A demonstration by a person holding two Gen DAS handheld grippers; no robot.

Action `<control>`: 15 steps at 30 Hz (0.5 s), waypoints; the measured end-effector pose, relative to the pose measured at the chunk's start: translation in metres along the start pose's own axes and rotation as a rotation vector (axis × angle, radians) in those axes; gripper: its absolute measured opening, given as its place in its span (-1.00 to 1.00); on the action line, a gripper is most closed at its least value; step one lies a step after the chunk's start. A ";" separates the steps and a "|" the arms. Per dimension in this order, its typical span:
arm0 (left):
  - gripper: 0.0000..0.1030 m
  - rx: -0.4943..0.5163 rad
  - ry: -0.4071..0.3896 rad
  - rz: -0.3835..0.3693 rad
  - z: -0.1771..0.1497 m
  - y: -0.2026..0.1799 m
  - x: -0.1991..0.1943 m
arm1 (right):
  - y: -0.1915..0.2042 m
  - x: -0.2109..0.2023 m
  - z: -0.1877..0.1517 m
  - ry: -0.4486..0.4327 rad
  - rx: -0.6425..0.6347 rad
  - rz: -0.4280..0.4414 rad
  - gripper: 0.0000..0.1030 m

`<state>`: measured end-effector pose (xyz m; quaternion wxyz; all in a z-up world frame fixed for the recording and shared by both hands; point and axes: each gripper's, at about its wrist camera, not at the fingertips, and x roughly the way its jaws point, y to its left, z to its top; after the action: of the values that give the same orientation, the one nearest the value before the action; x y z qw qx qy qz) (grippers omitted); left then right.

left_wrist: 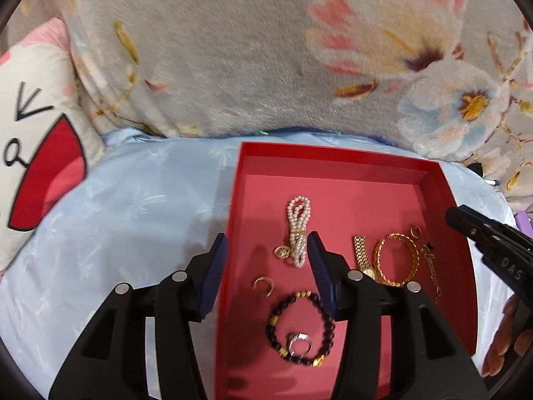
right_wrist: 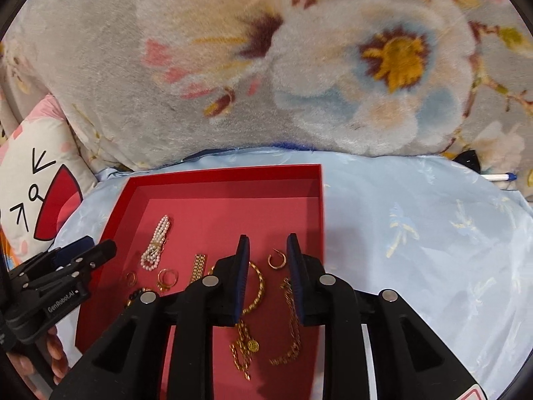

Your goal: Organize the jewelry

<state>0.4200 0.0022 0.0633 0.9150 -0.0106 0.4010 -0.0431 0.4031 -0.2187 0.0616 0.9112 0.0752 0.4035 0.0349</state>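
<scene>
A red box lies on a light blue cover and holds the jewelry. On its floor are a pearl bracelet, a black bead bracelet around a silver ring, a gold watch and a gold chain bracelet. My left gripper is open and straddles the box's left wall without gripping it. My right gripper is open over the box's right side. A gold hoop earring lies on the floor below its gap. Gold chains lie under its fingers.
A floral plush blanket rises behind the box. A cartoon pillow sits at the left, and a pen lies at the far right. The light blue cover spreads around the box. A person's fingers hold the other gripper.
</scene>
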 end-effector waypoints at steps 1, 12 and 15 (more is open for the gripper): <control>-0.08 0.006 -0.013 0.002 -0.002 0.001 -0.006 | -0.001 -0.008 -0.003 -0.012 -0.002 0.000 -0.47; -0.03 -0.009 -0.063 0.020 -0.040 0.011 -0.074 | 0.000 -0.071 -0.070 -0.043 -0.013 -0.008 -0.21; -0.03 0.020 -0.068 0.047 -0.063 0.005 -0.084 | 0.004 -0.081 -0.097 -0.031 -0.019 -0.010 -0.21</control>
<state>0.3174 0.0155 0.0824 0.9289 0.0066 0.3693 -0.0251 0.2767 -0.2146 0.0574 0.9182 0.0652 0.3894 0.0330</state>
